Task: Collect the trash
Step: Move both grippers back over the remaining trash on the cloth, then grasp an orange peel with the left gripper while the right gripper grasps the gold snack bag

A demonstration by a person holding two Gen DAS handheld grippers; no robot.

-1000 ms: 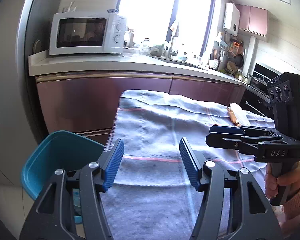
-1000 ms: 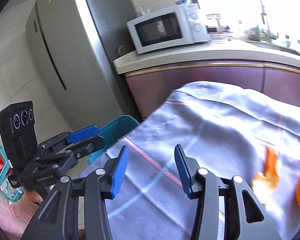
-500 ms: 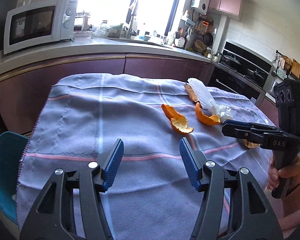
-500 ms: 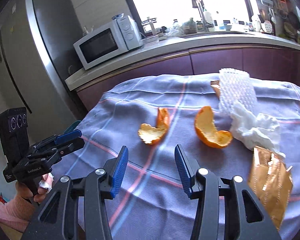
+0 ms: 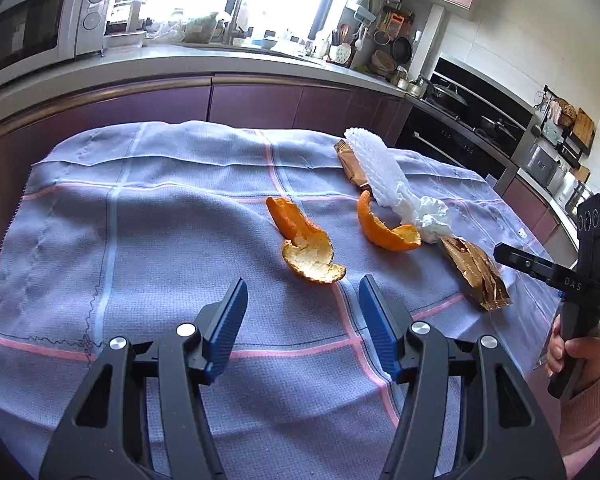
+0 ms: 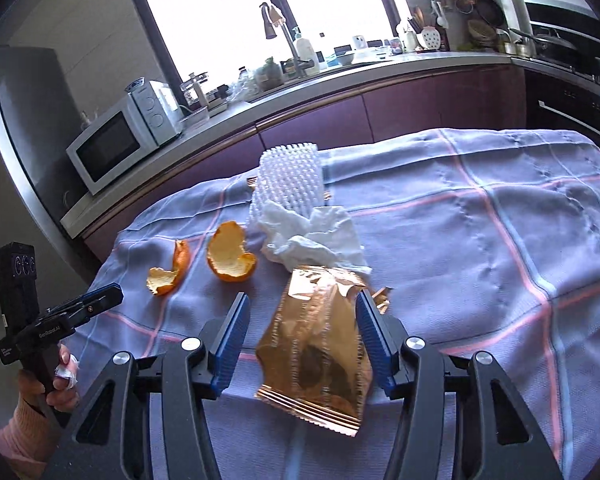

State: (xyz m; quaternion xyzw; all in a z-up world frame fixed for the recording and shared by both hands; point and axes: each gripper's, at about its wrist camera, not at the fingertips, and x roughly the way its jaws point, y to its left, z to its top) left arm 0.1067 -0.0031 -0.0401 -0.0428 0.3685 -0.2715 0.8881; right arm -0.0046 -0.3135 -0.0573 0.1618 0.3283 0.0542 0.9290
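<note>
Checked lilac tablecloth (image 5: 148,248) — purple kitchen cabinets (image 5: 260,100) behind it.

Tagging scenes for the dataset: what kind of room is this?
A home kitchen, most likely: a microwave on the counter, a sink tap by the window, pans and utensils hanging near the stove.

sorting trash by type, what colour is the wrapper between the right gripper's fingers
Shiny gold wrapper, clearest in the right wrist view.
</note>
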